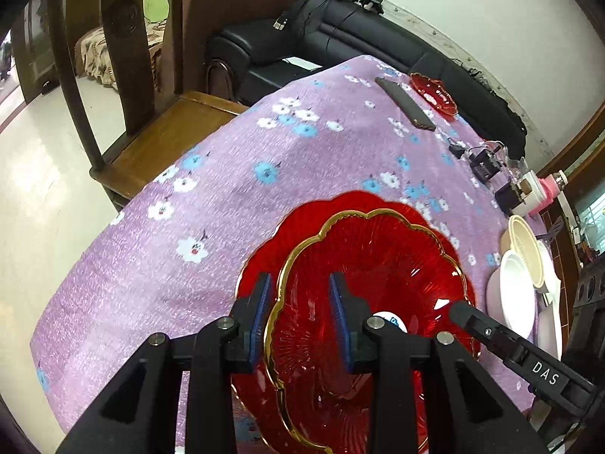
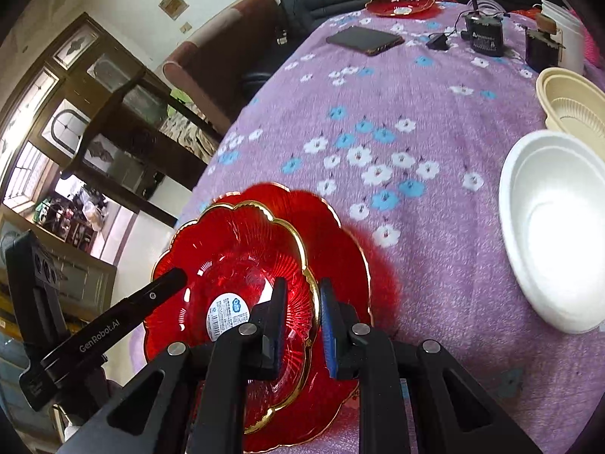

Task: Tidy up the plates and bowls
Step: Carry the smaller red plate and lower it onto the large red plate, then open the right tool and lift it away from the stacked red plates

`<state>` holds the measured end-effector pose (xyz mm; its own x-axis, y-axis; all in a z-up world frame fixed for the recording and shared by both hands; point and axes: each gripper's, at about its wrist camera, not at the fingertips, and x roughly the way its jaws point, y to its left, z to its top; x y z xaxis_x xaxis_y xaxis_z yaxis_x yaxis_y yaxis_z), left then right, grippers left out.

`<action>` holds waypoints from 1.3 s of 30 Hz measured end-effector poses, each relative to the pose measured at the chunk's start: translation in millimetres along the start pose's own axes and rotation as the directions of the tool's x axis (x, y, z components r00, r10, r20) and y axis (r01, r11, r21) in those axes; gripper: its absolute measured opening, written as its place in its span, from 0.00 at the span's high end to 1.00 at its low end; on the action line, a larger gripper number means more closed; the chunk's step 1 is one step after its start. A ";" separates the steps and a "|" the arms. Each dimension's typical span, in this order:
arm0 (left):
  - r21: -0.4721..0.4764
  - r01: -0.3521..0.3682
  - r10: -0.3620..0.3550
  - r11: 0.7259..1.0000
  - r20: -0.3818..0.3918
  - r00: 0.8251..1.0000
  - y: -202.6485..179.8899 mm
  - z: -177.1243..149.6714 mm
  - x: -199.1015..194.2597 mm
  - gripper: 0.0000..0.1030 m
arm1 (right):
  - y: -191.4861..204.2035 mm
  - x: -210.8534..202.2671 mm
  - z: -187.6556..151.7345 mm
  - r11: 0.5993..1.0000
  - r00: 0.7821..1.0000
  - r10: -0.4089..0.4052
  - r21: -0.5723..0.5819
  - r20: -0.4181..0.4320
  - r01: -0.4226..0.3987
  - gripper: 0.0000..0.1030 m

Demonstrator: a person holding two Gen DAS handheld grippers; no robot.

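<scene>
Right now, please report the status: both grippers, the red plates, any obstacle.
Right gripper shut on upper red plate rim. Left gripper astride the opposite rim, pads apart. Upper plate sits over lower red plate. White bowl stands clear.

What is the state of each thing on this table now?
upper red plate: held at rim, above lower red plate
lower red plate: lying flat
right gripper: shut on upper red plate
left gripper: open, astride that rim
white bowl: upright, empty
cream bowls: nested
phone: lying flat

Bare cloth separates red plates from bowls.
</scene>
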<state>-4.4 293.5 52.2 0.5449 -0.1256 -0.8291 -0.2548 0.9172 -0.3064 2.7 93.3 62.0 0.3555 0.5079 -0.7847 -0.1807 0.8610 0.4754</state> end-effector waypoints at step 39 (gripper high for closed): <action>0.211 -0.197 0.141 0.957 0.255 0.957 -46.9 -17.5 -30.1 0.28 | 26.3 -32.5 -26.5 0.980 0.961 -0.124 -0.122 0.247 0.157 0.54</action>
<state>-22.9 247.7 83.4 0.6888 0.1056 -0.7172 -0.1832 0.9826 -0.0313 -37.9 100.1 89.4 0.5905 0.3750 -0.7146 -0.2329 0.9270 0.2940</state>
